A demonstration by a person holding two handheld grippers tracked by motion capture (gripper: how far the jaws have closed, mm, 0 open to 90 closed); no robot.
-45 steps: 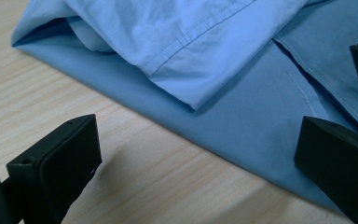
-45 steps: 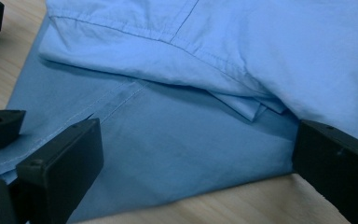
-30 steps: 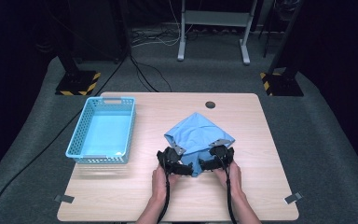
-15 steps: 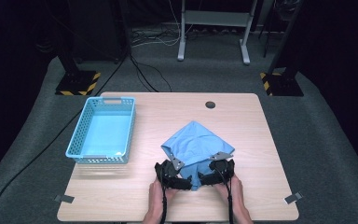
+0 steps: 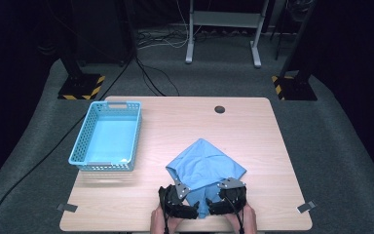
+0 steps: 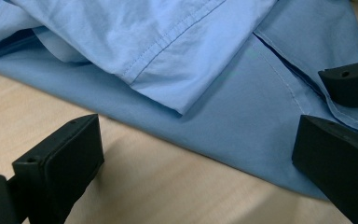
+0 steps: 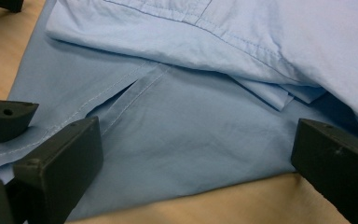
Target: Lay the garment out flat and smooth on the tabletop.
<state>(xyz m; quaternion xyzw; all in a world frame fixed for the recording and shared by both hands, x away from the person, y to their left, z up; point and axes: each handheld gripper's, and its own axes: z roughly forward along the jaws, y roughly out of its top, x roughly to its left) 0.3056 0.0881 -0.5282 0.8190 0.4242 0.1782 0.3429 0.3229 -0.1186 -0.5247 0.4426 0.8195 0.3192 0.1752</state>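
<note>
Blue shirt (image 5: 203, 163) near table's front edge, left tongs (image 6: 191, 154) and right tongs (image 7: 196, 158) gaping wide (gripping nothing), basket (image 5: 80, 146) apart

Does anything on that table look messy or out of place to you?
Nothing looks spilled or damaged. The blue shirt lies loosely folded and a bit crooked near the table's front edge, its layers uneven. Both the left gripper and right gripper sit open at its near edge. The blue basket stands square, nothing inside.

The right gripper (image 7: 196, 158) has its 2 black jaws spread wide over a folded light blue shirt (image 7: 200, 126) lying on the wooden table (image 7: 233, 205), stitched seams showing.
</note>
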